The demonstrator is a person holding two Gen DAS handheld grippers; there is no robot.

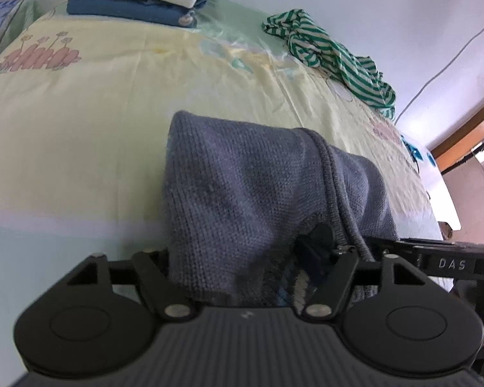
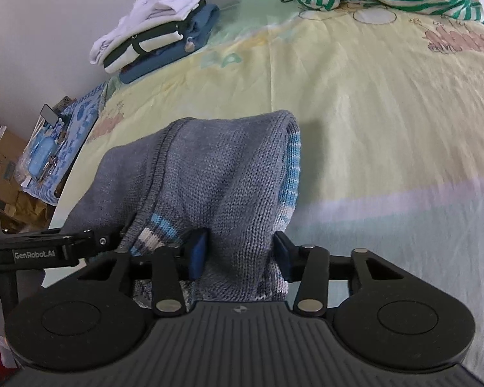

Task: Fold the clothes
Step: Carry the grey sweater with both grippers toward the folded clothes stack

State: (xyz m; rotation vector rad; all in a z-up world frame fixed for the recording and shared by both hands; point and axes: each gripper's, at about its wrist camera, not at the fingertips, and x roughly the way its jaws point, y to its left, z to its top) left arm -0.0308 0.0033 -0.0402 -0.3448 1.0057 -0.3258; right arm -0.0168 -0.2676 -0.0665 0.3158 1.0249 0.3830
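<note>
Draping over both tongs, the grey knitted sweater (image 1: 242, 187) hangs bunched above the near part of the bed (image 1: 80, 122), with pale blue and white stripes showing at its edge. The right tongs (image 2: 238, 254) pinch a thick fold of the sweater between their blue pads. The left tongs (image 1: 242, 258) are buried in the knit, so I cannot tell whether they grip it. Beyond the sweater, a stack of folded clothes (image 2: 158, 42) and a crumpled green striped garment (image 1: 332, 58) lie by the wall.
</note>
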